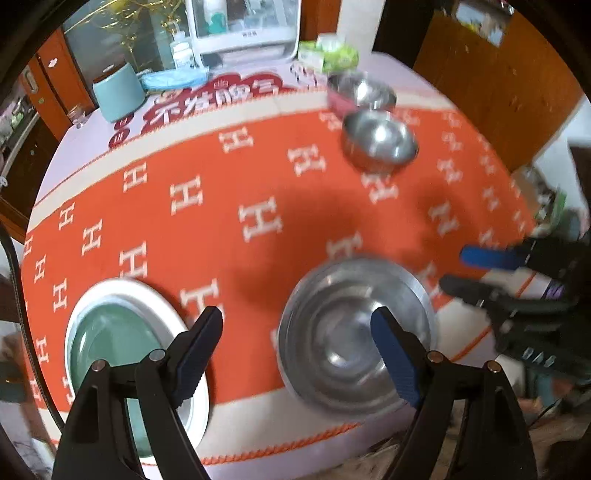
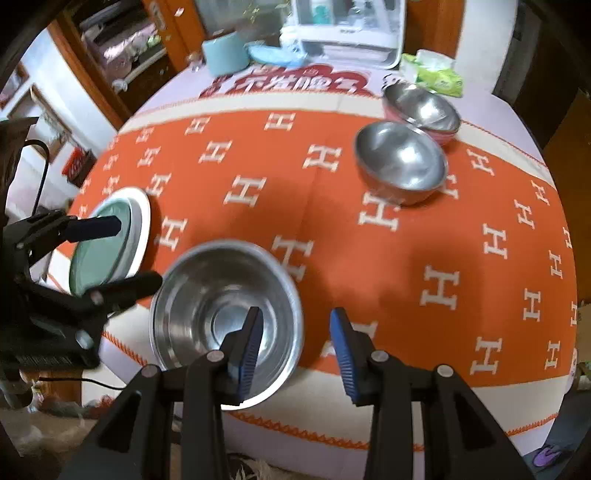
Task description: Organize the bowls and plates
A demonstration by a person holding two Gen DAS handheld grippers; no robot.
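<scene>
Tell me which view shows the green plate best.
Right wrist view: the green plate shows nearly whole, crossed only by the left gripper's finger. In the left wrist view the plate lies largely behind the left gripper's own finger at the frame's lower edge.

1. The orange cloth (image 2: 258, 177) lies bare through its centre and from 9 to 11 o'clock in the right wrist view: open passage.
2. A steel bowl (image 2: 400, 162) stands at 1 o'clock, with stacked steel bowls (image 2: 424, 107) just behind it, touching or nearly so; no way between them.
3. The nested steel bowls (image 2: 225, 314) sit at 6 o'clock near the table edge, the green-and-white plates (image 2: 110, 236) at 8 o'clock; only a narrow strip of cloth separates them.
4. Right of the nested bowls, from 3 to 5 o'clock, the cloth is free.
5. A teal container (image 2: 225, 51), a tissue pack (image 2: 436, 72) and a white appliance (image 2: 347, 33) line the far edge at 12 o'clock.
</scene>
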